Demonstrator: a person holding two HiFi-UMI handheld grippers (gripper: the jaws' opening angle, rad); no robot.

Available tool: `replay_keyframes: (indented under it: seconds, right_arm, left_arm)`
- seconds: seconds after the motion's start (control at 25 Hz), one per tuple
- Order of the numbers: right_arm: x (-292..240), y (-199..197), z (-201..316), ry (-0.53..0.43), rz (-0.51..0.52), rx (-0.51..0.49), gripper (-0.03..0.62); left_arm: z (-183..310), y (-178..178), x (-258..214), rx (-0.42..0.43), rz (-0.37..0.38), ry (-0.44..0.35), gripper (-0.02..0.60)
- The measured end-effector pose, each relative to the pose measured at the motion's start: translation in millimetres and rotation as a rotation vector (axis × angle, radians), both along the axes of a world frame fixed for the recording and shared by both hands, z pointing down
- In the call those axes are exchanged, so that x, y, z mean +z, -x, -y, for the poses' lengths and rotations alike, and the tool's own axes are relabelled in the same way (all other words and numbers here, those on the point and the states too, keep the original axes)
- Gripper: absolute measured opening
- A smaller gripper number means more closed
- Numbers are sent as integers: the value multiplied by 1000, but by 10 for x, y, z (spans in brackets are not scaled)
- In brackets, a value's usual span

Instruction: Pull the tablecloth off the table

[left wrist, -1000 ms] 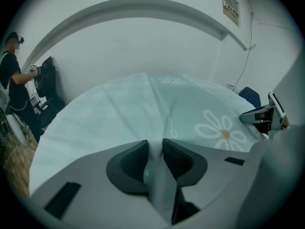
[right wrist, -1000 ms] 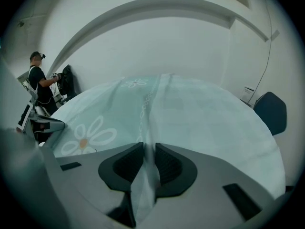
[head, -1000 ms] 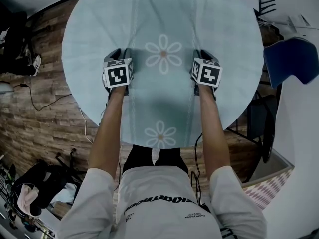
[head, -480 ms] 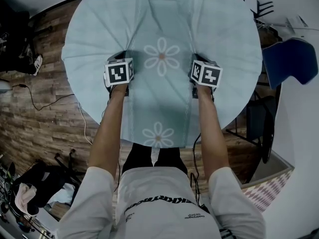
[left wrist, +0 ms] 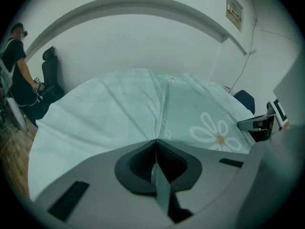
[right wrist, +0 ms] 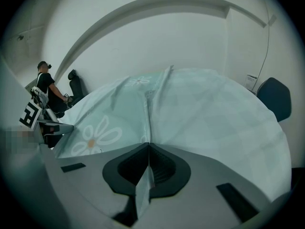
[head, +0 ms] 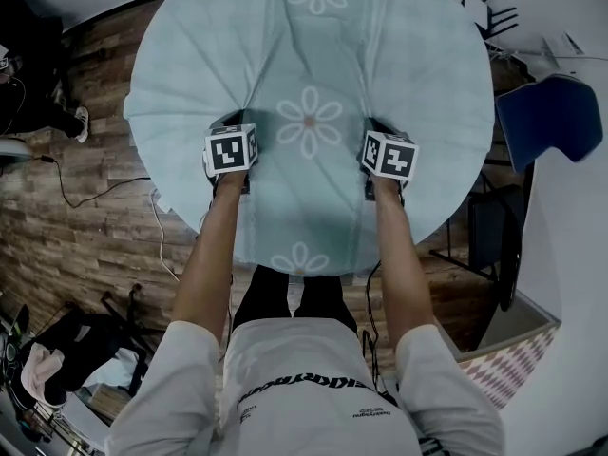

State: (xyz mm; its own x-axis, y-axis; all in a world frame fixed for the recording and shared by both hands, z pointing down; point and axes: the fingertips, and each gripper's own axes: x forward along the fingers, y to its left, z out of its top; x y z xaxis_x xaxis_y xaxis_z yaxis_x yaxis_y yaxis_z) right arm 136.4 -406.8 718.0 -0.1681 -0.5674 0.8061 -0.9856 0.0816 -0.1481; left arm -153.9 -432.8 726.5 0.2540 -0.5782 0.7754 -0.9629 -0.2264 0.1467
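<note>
1. Grip secured: the left gripper (head: 228,123) and the right gripper (head: 382,129) sit side by side on the tablecloth (head: 313,55), either side of its middle daisy print (head: 309,122). Each has its jaws closed on a thin pinched fold of the fabric (the fold shows between the pads in both gripper views).
2. Cloth in place: the pale green tablecloth covers the whole round table, its top hidden beneath. The near hem hangs over the edge in front of the person, above the wooden floor (head: 85,207). Creases run from the two pinch points toward the far side, a sign the fabric is under tension.
3. Work remaining: by this evidence the task is only at its start. The hold is made, but nearly all of the pull, dragging the cloth toward the person and clear of the table, appears undone.
</note>
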Motion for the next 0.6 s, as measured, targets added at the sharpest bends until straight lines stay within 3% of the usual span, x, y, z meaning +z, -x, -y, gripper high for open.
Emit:
replay_keyframes:
  seconds: [0.12, 0.6]
  right_arm:
    - [-4, 40, -194, -3, 7, -15, 35]
    - [15, 127, -873, 13, 15, -50, 35]
  left_arm:
    - [-201, 26, -5, -21, -32, 13, 14]
    - [-909, 72, 15, -2, -28, 11, 14]
